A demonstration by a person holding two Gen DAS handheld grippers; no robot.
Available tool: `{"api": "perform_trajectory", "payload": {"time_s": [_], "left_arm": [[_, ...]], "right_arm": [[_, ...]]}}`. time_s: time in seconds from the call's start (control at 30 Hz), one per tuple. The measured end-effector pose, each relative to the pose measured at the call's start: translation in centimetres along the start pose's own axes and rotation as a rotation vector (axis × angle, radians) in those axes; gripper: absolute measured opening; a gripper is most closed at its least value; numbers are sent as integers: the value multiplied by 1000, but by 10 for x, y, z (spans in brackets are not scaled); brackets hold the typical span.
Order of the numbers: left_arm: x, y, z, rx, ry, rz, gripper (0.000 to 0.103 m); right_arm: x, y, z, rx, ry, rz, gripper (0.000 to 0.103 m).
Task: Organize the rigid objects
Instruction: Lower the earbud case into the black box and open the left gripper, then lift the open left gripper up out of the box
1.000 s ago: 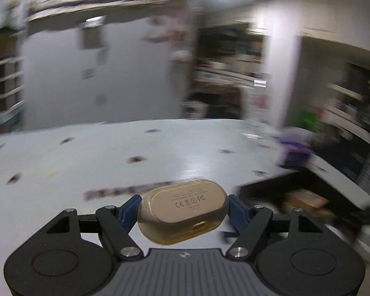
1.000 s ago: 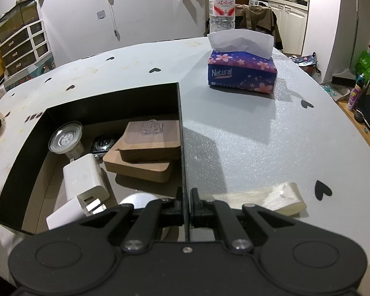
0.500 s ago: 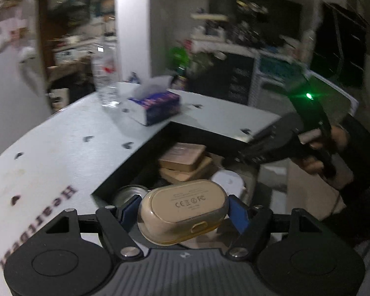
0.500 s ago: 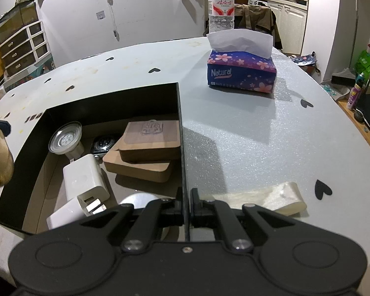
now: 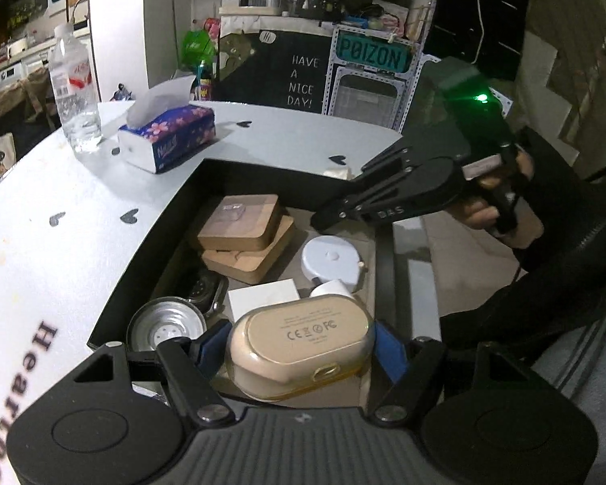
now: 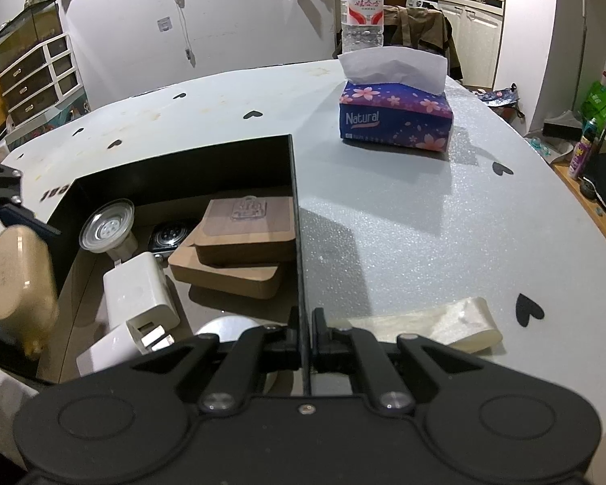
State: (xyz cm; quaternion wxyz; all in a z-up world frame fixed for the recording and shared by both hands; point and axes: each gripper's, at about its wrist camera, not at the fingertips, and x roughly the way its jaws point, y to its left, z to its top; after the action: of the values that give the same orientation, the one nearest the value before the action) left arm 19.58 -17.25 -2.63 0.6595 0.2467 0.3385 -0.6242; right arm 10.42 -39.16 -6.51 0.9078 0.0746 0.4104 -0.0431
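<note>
Left wrist view: a beige, rounded earbud case (image 5: 301, 349) in a clear glossy shell is gripped by the left gripper (image 5: 299, 347), long axis across the jaws, printed underside up, held over the near edge of the black box (image 5: 177, 206). Stacked wooden blocks (image 5: 242, 238), a white charger (image 6: 139, 295) and a metal cup (image 5: 165, 327) lie inside. The right gripper (image 6: 306, 333) is clenched on the box's thin wall at the table's edge.
</note>
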Motion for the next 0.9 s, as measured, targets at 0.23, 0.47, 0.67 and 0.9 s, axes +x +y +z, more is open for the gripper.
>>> {"api": "perform_trajectory", "payload": {"time_s": [0.23,0.47,0.67,0.9], "left_arm": [[6,3,-2,12,20,-41,78],[1,6,-5,0,8,-24,87],[-4,8,-6,-13,2,-17,87],[-12,-2,-7,-5,-29,-21,87]], "right_arm": [[0,0,0,0,0,0,4],[0,0,0,-1,0,0,5],[0,0,0,0,0,0,4],[0,0,0,-1,1,0,4]]}}
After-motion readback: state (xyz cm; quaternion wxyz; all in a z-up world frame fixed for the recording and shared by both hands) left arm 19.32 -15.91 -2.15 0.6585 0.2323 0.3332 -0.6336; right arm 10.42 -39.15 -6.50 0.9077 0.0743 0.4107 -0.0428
